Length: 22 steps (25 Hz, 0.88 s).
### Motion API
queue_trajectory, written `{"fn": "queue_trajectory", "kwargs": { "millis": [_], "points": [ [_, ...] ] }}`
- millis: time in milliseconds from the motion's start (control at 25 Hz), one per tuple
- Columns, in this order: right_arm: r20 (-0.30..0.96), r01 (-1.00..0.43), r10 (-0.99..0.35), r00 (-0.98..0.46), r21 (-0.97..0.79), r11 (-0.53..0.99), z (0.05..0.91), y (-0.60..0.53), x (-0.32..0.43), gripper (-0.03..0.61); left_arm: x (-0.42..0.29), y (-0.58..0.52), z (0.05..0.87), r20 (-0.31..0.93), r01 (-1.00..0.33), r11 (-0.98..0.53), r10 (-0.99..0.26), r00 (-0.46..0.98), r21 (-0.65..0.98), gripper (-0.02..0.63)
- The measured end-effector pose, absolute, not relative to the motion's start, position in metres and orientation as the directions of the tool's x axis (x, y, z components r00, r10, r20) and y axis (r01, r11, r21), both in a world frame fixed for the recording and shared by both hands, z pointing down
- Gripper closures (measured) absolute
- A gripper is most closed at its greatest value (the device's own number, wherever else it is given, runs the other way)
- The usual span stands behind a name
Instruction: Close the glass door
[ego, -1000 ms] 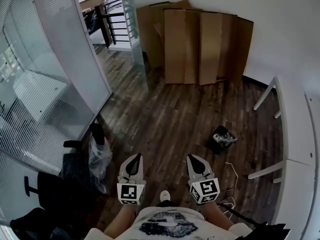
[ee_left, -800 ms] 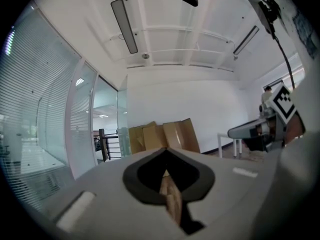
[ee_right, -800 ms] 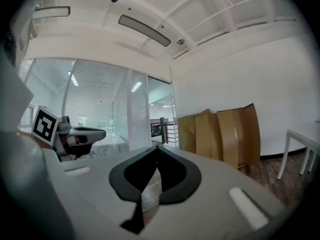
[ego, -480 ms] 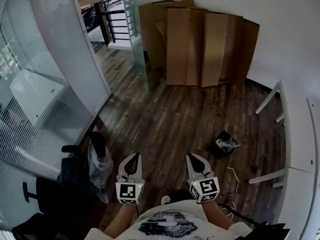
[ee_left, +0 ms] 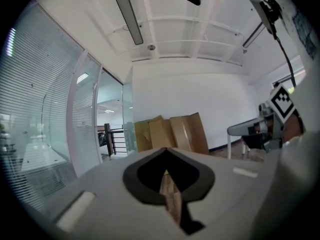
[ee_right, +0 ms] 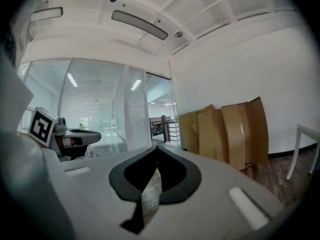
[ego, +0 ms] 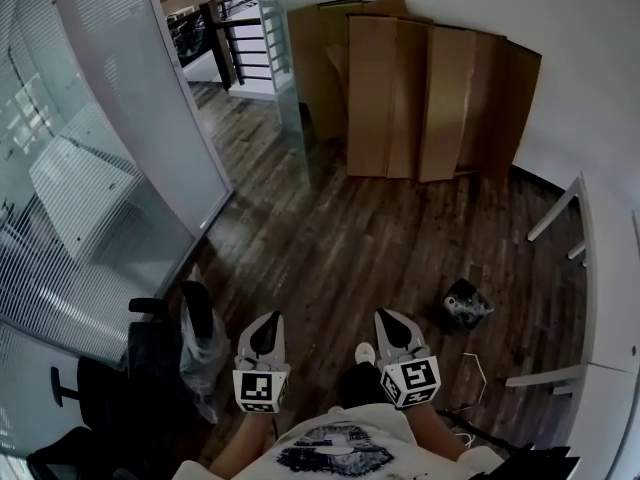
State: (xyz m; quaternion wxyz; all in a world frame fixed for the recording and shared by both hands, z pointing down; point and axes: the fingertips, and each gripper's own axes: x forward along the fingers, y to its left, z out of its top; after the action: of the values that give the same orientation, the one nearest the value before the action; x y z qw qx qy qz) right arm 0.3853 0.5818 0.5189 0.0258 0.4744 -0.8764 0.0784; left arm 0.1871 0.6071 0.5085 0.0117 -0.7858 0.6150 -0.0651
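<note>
glass door (ego: 288, 88) stands upright, well ahead, roughly in line with the left gripper (ego: 265, 326), likely nearer than the right gripper (ego: 390, 323); both jaws are pressed together, empty.

Soft, even light is filling the room, brightest through the glass wall (ego: 100, 198) at left; the wooden floor (ego: 340, 248) is looking dim. Fisheye distortion is bending edges, and the gripper views' foreground is blurring.

Cardboard sheets (ego: 440, 98) lean upright against white wall (ego: 570, 28); black chair (ego: 110, 398) lower left, plastic bag (ego: 201, 342) touching it; small dark bin (ego: 466, 305), perhaps holding rubbish, near white table (ego: 606, 298)
</note>
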Motion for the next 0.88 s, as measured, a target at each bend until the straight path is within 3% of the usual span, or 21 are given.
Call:
{"fn": "queue_trajectory", "kwargs": {
  "millis": [880],
  "points": [
    [0.115, -0.768, -0.760, -0.639, -0.145, 0.624, 0.530, 0.283, 0.411, 0.571, 0.220, 0.328, 0.505, 0.095, -0.975, -0.158, -0.985, 0.144, -0.154, 0.617]
  ]
}}
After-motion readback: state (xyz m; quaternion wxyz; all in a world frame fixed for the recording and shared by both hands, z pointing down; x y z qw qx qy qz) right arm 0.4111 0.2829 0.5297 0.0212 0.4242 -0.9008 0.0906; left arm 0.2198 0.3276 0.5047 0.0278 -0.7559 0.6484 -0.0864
